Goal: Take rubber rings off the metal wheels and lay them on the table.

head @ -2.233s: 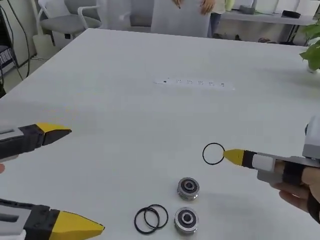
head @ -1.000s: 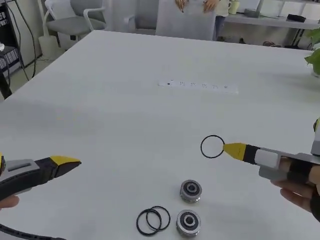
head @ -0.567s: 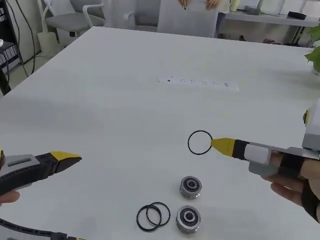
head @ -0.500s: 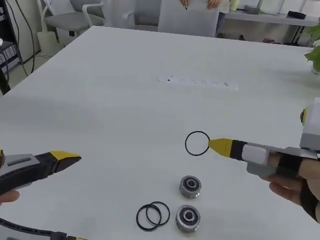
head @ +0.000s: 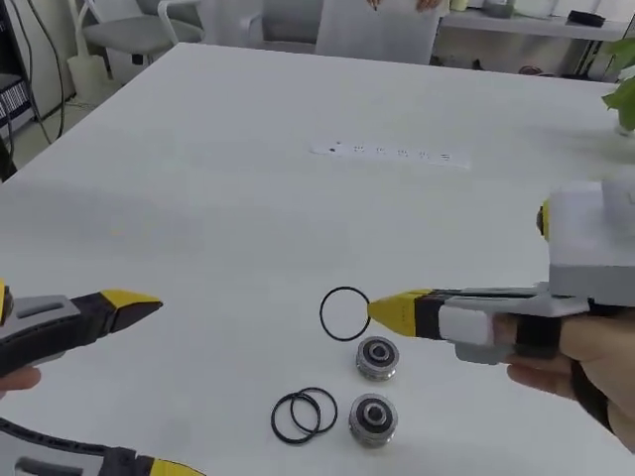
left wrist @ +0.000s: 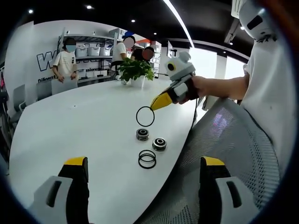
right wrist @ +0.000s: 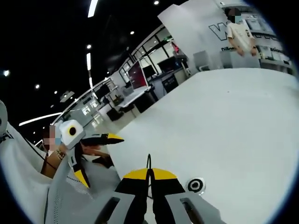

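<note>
My right gripper (head: 375, 310) is shut on a black rubber ring (head: 344, 313) and holds it upright just above the table, up-left of the nearer of two metal wheels (head: 377, 357) (head: 373, 417). Two more black rings (head: 304, 414) lie overlapped on the table left of the lower wheel. My left gripper (head: 154, 385) stands open at the table's left front, with nothing between its jaws. The left gripper view has the held ring (left wrist: 145, 116), both wheels (left wrist: 142, 134) (left wrist: 159, 143) and the flat rings (left wrist: 147, 159). The right gripper view has the ring (right wrist: 149, 161) edge-on above the right gripper (right wrist: 149, 173).
The white table (head: 198, 178) stretches wide to the left and back. A flush socket strip (head: 387, 153) sits mid-table. Office chairs (head: 129, 30) and people stand beyond the far edge; a plant (head: 620, 89) is at the far right.
My right gripper has carried the ring left and nearer, close above the upper wheel. The left gripper, the wheels and the two flat rings stay put.
</note>
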